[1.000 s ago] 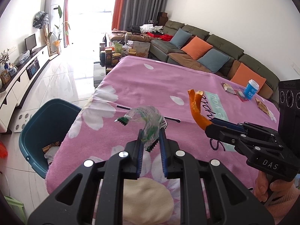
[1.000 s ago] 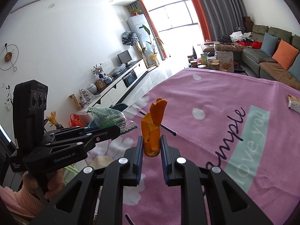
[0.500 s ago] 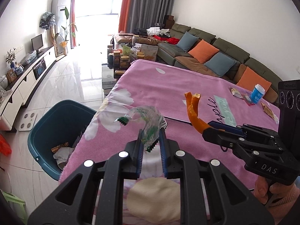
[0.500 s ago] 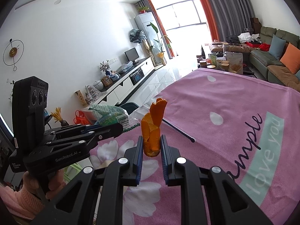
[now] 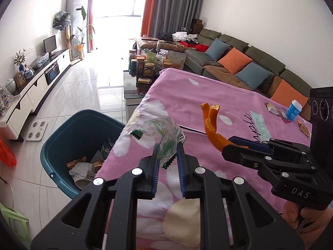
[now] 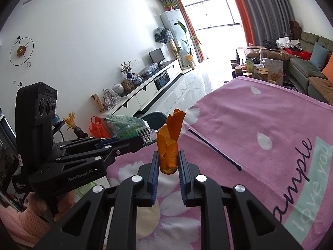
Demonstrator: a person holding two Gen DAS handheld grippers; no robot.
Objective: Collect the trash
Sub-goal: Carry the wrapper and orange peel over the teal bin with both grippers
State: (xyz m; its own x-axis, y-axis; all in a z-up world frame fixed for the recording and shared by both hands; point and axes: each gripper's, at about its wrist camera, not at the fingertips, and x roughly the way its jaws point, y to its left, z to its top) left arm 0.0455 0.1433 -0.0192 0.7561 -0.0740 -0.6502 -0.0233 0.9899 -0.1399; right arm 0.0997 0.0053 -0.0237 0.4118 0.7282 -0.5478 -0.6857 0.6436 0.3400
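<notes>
Your left gripper (image 5: pixel 168 153) points forward and downward, its jaws nearly closed and pinching; your right gripper (image 6: pixel 168 162) lies alongside it, pitched likewise, jaws equally narrow and clamped; a hand (image 5: pixel 299 215) in a pink sleeve (image 6: pixel 18 225) grips each handle.

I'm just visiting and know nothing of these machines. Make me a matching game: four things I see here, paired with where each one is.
Things:
1. orange peel
2. plastic wrapper
3. blue cup
4. teal bin

Places:
A. on the floor beside the pink cloth
B. in the right tongs
C. far side of the pink cloth
D. in the left tongs

Pairs: 1-B, 2-D, 3-C, 4-A
</notes>
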